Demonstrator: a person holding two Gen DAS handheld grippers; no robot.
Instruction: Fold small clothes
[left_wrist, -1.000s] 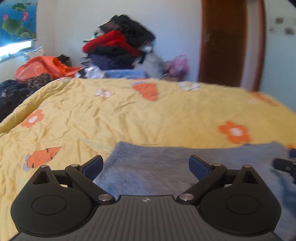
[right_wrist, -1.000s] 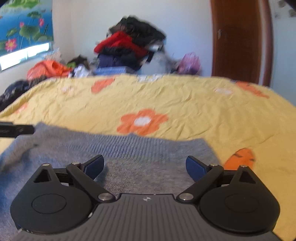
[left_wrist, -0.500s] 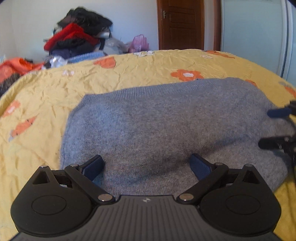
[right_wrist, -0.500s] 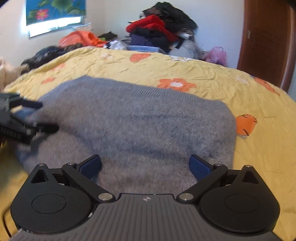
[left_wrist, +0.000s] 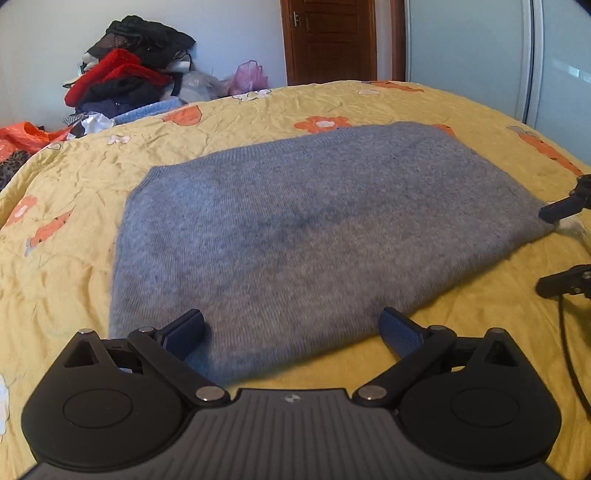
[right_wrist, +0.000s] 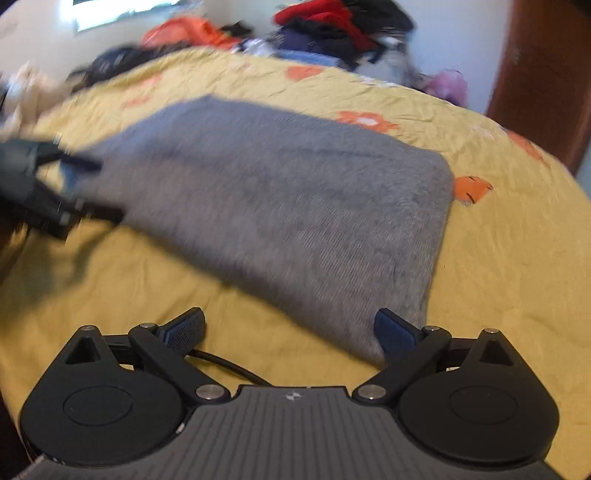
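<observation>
A grey knitted garment (left_wrist: 314, 221) lies folded flat as a rough rectangle on the yellow bedspread (left_wrist: 74, 266); it also shows in the right wrist view (right_wrist: 295, 206). My left gripper (left_wrist: 291, 332) is open and empty, just above the garment's near edge. My right gripper (right_wrist: 290, 330) is open and empty, over the bedspread by the garment's near right corner. The right gripper's fingers (left_wrist: 557, 286) show at the right edge of the left wrist view. The left gripper (right_wrist: 85, 188) shows blurred at the left of the right wrist view.
A pile of red, black and dark clothes (left_wrist: 125, 77) stands beyond the bed's far edge, with an orange bag (left_wrist: 22, 138) at the left. A brown door (left_wrist: 328, 40) and a pale wardrobe (left_wrist: 517, 55) stand behind. A black cable (right_wrist: 229, 367) lies by my right gripper.
Both grippers have pulled back and risen from the garment. More of the grey garment and the bedspread in front of it now shows. Both stayed open.
</observation>
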